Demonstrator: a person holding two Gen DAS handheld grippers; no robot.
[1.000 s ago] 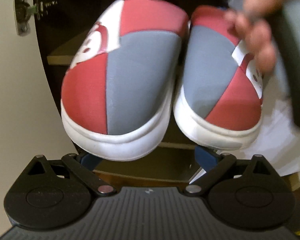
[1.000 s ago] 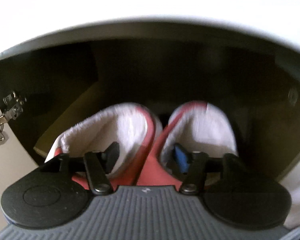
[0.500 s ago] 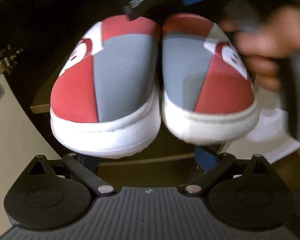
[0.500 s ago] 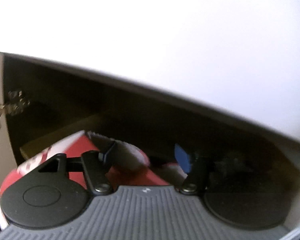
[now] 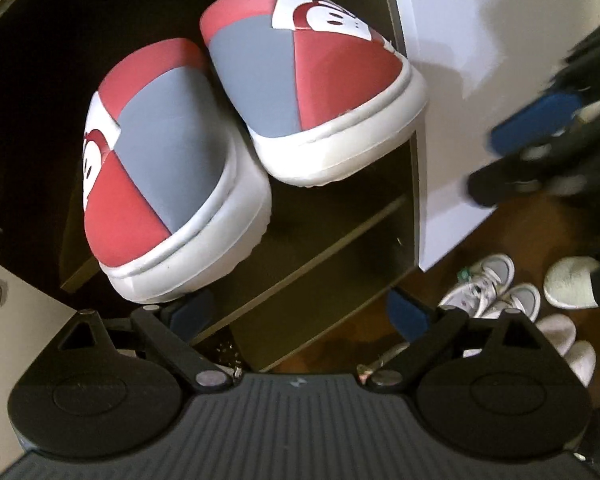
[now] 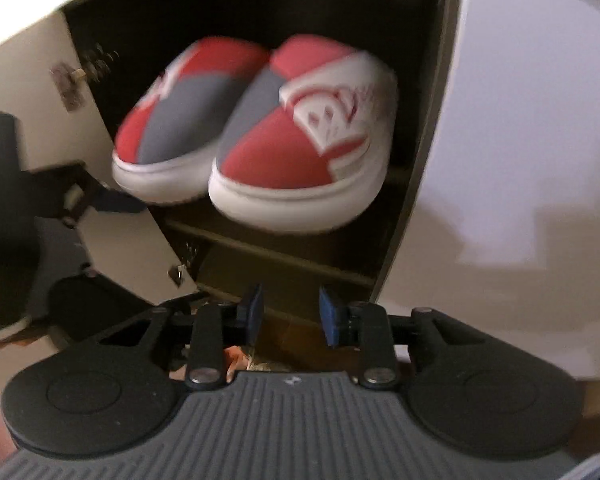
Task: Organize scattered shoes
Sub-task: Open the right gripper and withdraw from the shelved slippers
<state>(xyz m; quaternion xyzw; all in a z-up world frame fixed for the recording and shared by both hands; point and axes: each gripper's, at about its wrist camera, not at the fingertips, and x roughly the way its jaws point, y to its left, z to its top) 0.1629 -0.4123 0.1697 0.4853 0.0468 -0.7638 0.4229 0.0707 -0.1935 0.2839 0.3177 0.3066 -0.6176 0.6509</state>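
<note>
Two red-and-grey slippers with white soles sit side by side on a dark cabinet shelf, toes toward me: the left slipper (image 5: 160,184) and the right slipper (image 5: 304,76). They also show in the right wrist view (image 6: 188,120) (image 6: 304,140). My left gripper (image 5: 300,314) is open and empty just below the left slipper's toe. My right gripper (image 6: 290,316) is open and empty, drawn back below the shelf edge (image 6: 284,252). It appears blurred at the right in the left wrist view (image 5: 540,136).
The cabinet has a white door (image 5: 480,60) at the right and a hinged door (image 6: 32,100) at the left. White sneakers (image 5: 492,288) and white slippers (image 5: 568,344) lie on the wooden floor at the lower right.
My right gripper let go of the slippers and pulled out and back from the shelf. The slippers now rest on the shelf. My left gripper has tilted and shifted.
</note>
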